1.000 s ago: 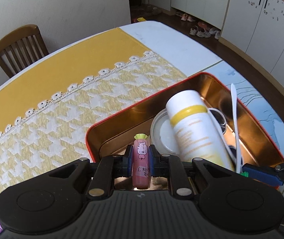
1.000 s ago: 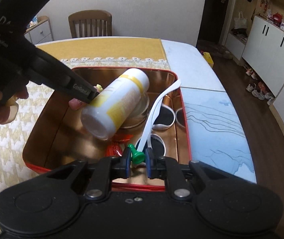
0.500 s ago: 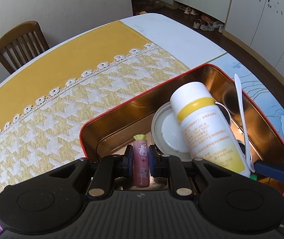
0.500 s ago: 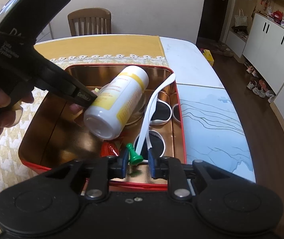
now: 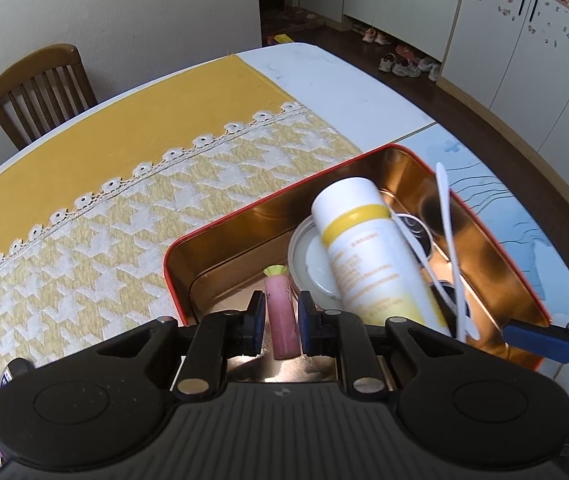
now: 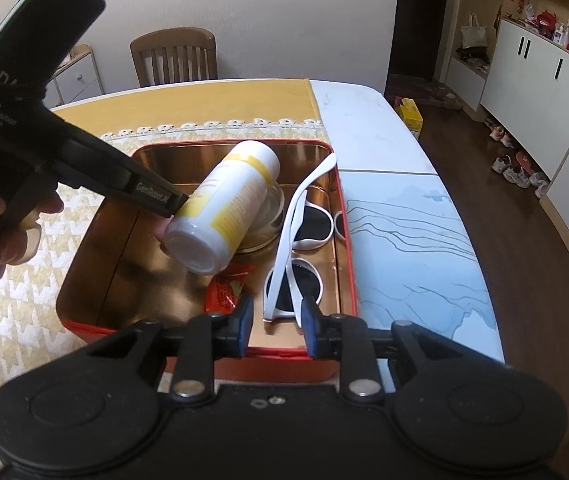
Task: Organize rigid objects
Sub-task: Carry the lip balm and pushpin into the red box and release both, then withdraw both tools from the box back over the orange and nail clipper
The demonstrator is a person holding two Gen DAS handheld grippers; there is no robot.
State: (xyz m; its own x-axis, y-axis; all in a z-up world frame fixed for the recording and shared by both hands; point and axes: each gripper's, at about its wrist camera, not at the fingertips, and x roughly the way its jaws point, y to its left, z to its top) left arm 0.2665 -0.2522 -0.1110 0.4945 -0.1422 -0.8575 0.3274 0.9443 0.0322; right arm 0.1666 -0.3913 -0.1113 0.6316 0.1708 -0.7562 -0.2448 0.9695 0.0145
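One pink cylindrical tube with a pale green crimped top [image 5: 281,314] stands between the blue pads of the left gripper [image 5: 280,322], whose fingers sit apart with a sliver of gap on each side of it; the tube is at the near left corner of the red-rimmed, gold-lined rectangular tin [image 5: 220,229]. Inside the tin, to the right of the tube, a white cylindrical bottle with a yellow band [image 5: 368,252] lies tilted, its upper end resting on a round white lid [image 5: 308,256]. Farther right, white-framed sunglasses with dark lenses [image 5: 450,236] lie along the tin's right wall, one arm sticking up above the rim.

The tin rests on a yellow-and-white houndstooth tablecloth with a lace border [image 5: 96,240], over a white table [image 5: 348,80].

From the right wrist, the right gripper [image 6: 274,322] hangs at the tin's near wall [image 6: 88,326] with its fingers spread and nothing between them. This view also shows a red foil packet [image 6: 226,290] on the tin floor under the bottle's base [image 6: 198,246], which the left view hides, and both lenses of the sunglasses [image 6: 300,284]. The pink tube is almost wholly hidden here behind the left gripper's arm. A wooden chair [image 6: 174,56] stands at the table's far side.
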